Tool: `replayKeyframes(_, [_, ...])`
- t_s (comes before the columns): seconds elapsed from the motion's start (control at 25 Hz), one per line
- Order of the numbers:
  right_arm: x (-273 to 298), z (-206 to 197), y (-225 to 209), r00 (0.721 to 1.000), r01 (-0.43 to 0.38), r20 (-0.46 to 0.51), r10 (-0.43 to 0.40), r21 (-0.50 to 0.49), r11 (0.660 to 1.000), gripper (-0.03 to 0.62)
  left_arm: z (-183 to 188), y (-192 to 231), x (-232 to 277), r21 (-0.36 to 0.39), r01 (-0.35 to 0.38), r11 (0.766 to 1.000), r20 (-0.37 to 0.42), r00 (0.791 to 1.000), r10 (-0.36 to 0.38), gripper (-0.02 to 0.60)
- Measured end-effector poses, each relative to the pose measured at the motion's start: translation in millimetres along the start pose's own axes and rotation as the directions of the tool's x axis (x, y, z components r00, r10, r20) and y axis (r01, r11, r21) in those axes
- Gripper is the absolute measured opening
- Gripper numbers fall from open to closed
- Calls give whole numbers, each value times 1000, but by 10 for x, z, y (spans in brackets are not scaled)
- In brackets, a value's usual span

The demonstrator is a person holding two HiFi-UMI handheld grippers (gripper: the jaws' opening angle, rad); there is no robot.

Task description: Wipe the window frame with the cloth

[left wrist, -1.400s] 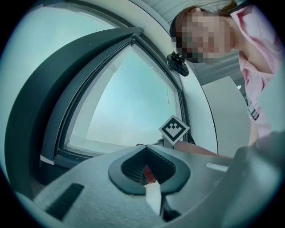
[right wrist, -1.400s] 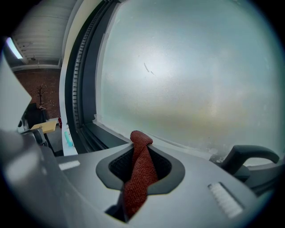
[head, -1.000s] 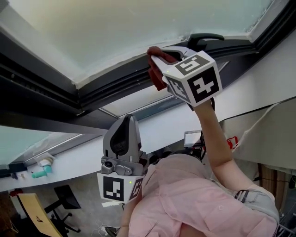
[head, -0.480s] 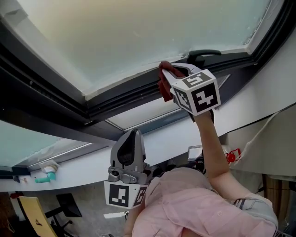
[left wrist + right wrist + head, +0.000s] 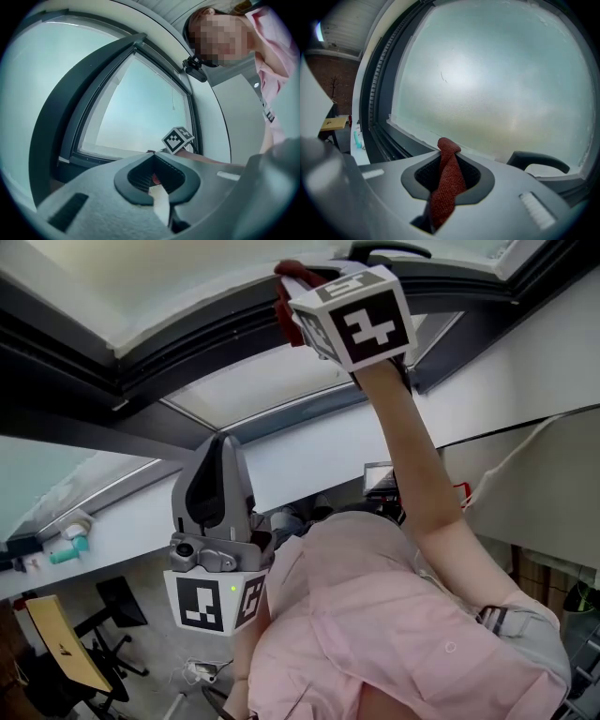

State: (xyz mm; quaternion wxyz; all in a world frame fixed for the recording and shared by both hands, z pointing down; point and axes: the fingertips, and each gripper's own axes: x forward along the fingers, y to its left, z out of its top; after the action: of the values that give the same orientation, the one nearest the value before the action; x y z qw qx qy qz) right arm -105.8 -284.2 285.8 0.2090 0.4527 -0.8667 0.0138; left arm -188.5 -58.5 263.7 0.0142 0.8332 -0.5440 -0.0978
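Note:
A red cloth (image 5: 446, 183) is pinched in my right gripper (image 5: 448, 174), which is shut on it; the cloth's top fold sticks out past the jaws. In the head view the right gripper (image 5: 287, 279) is raised overhead and presses the cloth (image 5: 282, 298) against the dark window frame (image 5: 178, 348), along the lower edge of the frosted pane. My left gripper (image 5: 217, 448) hangs low in front of the chest, jaws together with nothing in them. The left gripper view looks up past the left gripper (image 5: 157, 180) at the right gripper's marker cube (image 5: 178, 139) on the frame (image 5: 61, 117).
A black window handle (image 5: 536, 161) sits on the frame just right of the cloth, and shows as the handle (image 5: 389, 251) at the top of the head view. Below, a white sill (image 5: 112, 531) carries small items (image 5: 66, 549), and a chair (image 5: 117, 634) stands on the floor.
The right gripper and cloth now sit higher and further left in the head view, still on the frame by the handle. The left gripper stays low and shut.

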Motion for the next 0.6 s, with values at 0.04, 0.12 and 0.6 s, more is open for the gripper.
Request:
replayKeyframes(0.04, [-5,2,14,1000,-3,3,3,-10,1000,63,-35,-37,-22,-5,-3,1000,-4,1000,3,0])
replayKeyframes(0.12, [-12,-10,11,1000,0,-3,0,-28,1000,63,-73,-115,-47,-17,-5,1000,-6,1000,5,0])
replayKeyframes(0.6, [-12,-36,108,1000,5,19,-4,-60,998,60,13,-316,-137,6,-13,1000,21,1000,13,0])
